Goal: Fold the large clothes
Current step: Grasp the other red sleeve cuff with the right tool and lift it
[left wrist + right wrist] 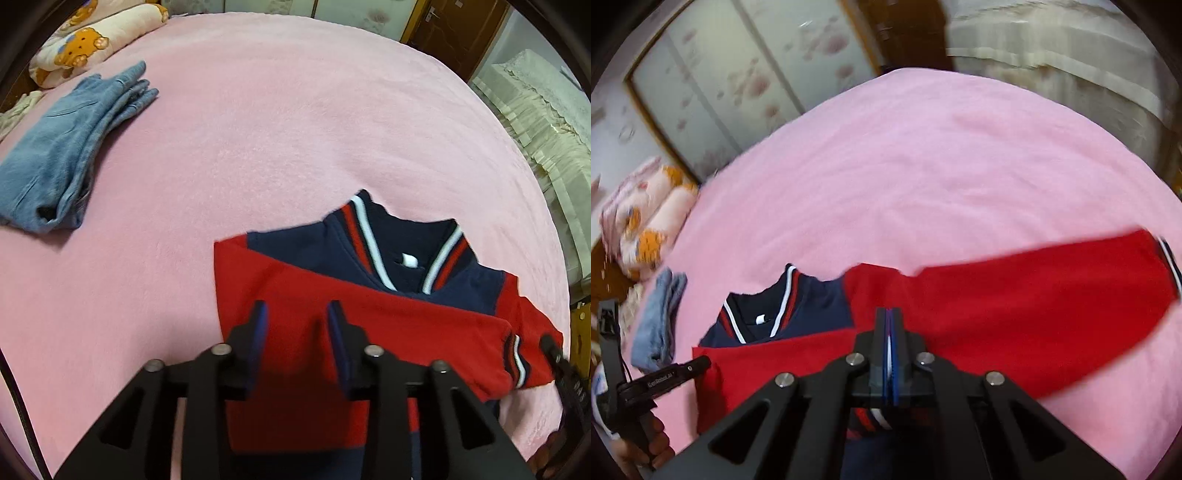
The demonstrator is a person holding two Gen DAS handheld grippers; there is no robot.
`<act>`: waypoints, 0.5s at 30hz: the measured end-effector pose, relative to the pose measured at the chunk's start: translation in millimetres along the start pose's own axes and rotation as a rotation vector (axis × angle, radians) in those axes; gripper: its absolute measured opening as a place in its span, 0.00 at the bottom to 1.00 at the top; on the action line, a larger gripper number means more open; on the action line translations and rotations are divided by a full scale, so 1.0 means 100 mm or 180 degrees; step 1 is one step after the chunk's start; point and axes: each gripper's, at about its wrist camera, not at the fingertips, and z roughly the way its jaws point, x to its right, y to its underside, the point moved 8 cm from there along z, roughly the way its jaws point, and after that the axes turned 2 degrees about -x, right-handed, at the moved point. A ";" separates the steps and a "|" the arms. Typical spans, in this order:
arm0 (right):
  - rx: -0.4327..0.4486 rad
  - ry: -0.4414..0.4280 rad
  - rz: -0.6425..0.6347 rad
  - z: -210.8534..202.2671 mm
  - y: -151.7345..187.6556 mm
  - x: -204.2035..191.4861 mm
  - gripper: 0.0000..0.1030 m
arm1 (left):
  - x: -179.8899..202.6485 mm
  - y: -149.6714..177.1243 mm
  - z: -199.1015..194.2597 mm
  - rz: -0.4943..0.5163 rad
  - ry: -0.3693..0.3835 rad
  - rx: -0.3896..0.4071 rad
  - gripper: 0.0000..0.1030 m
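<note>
1. a red and navy jacket (332,295) of soft fleecy knit lies at the lower right of the left wrist view, its ribbed collar striped red and white, one red sleeve folded across the chest, the striped cuff near the right edge.
2. in the right wrist view the other sleeve (1052,306) stretches out flat to the right, a long red band ending in a striped cuff.
3. the left gripper (297,310) hangs above the red cloth with its blue-padded fingers spread and nothing pinched between them.
4. the right gripper (890,314) has its pads pressed together; whether cloth is caught between them i cannot tell.
5. a hand (646,443) shows at the lower left of the right wrist view.
6. folded blue jeans (70,147) of washed denim lie at the left, well apart from the jacket.
7. all rest on a plush pink blanket (277,129).
8. a rolled quilt printed with bears (85,40) sits upper left.
9. floral sliding panels (738,81) and a wooden door (454,26) stand behind.
</note>
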 end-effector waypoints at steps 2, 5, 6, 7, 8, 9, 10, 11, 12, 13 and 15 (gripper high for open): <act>-0.0025 0.0022 0.0237 -0.10 0.09 0.14 0.01 | 0.05 0.04 -0.08 -0.0077 -0.0011 0.0022 0.53; -0.0210 -0.0001 0.0754 -0.24 0.27 0.47 0.01 | 0.15 0.25 -0.24 -0.0201 -0.0036 0.0016 0.62; -0.0339 -0.0082 0.0929 -0.27 0.36 0.56 0.01 | 0.18 0.33 -0.27 -0.0206 -0.0069 -0.0031 0.62; -0.0464 -0.0145 0.1033 -0.29 0.46 0.66 0.01 | 0.45 0.37 -0.29 -0.0192 -0.0101 -0.0077 0.62; -0.0560 -0.0174 0.1074 -0.27 0.53 0.66 0.01 | 0.51 0.48 -0.32 -0.0179 -0.0132 -0.0123 0.62; -0.0668 -0.0196 0.1096 -0.29 0.59 0.70 0.01 | 0.64 0.56 -0.39 -0.0167 -0.0147 -0.0165 0.62; -0.0772 -0.0217 0.1091 -0.34 0.66 0.75 0.01 | 0.73 0.69 -0.42 -0.0160 -0.0146 -0.0231 0.62; -0.0815 -0.0230 0.1078 -0.38 0.68 0.79 0.01 | 0.78 0.77 -0.43 -0.0156 -0.0137 -0.0278 0.62; -0.0884 -0.0238 0.1060 -0.43 0.72 0.82 0.01 | 0.85 0.87 -0.44 -0.0145 -0.0126 -0.0338 0.62; -0.0944 -0.0255 0.1048 -0.47 0.74 0.85 0.01 | 0.90 0.93 -0.45 -0.0132 -0.0115 -0.0393 0.62; -0.1045 -0.0311 0.1029 -0.54 0.76 0.94 0.02 | 1.08 1.06 -0.47 -0.0086 -0.0101 -0.0480 0.62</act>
